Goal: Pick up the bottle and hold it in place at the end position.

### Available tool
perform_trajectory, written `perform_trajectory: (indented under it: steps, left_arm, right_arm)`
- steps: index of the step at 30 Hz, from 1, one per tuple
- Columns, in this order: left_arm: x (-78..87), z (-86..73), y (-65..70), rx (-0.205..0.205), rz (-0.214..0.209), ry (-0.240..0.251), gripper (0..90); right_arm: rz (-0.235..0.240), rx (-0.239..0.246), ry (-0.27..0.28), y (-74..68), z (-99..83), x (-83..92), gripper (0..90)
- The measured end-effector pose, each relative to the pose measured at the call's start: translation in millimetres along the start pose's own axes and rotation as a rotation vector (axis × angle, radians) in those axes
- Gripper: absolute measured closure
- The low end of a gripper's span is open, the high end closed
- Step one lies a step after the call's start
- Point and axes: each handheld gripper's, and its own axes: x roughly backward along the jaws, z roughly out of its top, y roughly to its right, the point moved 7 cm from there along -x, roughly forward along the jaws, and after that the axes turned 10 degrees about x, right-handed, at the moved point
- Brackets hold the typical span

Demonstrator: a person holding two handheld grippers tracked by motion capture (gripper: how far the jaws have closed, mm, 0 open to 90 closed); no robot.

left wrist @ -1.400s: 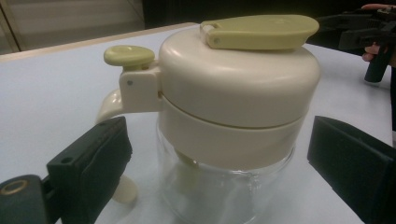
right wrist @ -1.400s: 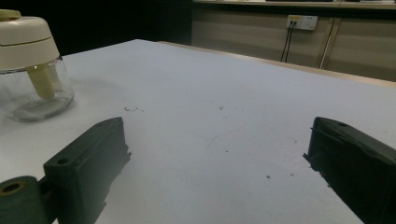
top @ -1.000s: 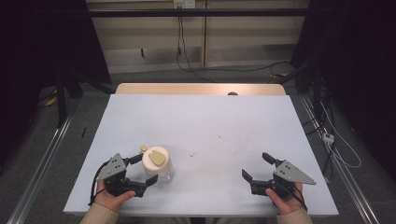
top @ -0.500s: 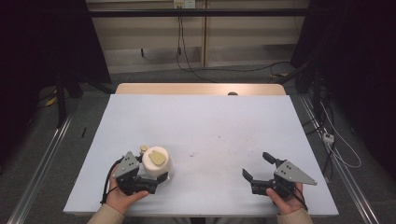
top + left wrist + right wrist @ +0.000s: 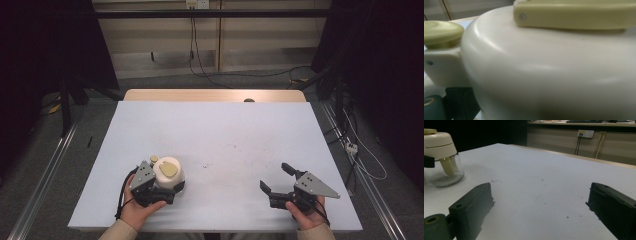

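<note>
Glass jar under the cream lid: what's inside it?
Through the clear glass jar with the cream plastic lid, a pale yellow-green stem hangs down. Otherwise it looks empty; the left gripper covers one side.

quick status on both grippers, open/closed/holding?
Left gripper: at the cream-lidded glass jar, pressed close against its lid; jaws hidden, so grip cannot be told.
Right gripper: open, holding nothing, jaws wide apart over the table.
</note>
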Motion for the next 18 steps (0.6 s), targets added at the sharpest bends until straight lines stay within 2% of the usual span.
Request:
perform_trajectory:
  steps: [4,18]
  left_arm:
    - [-2.1,0.0,1.3,0.013,0.003,0.003,4.2]
    - [-4.2,0.2,3.3,0.021,0.044,0.02,5.0]
  right_arm:
    - [0.001,-0.003,0.0,0.0,-0.1,0.0,4.8]
    - [0.004,0.0,0.002,-0.3,0.6,-0.3,4.9]
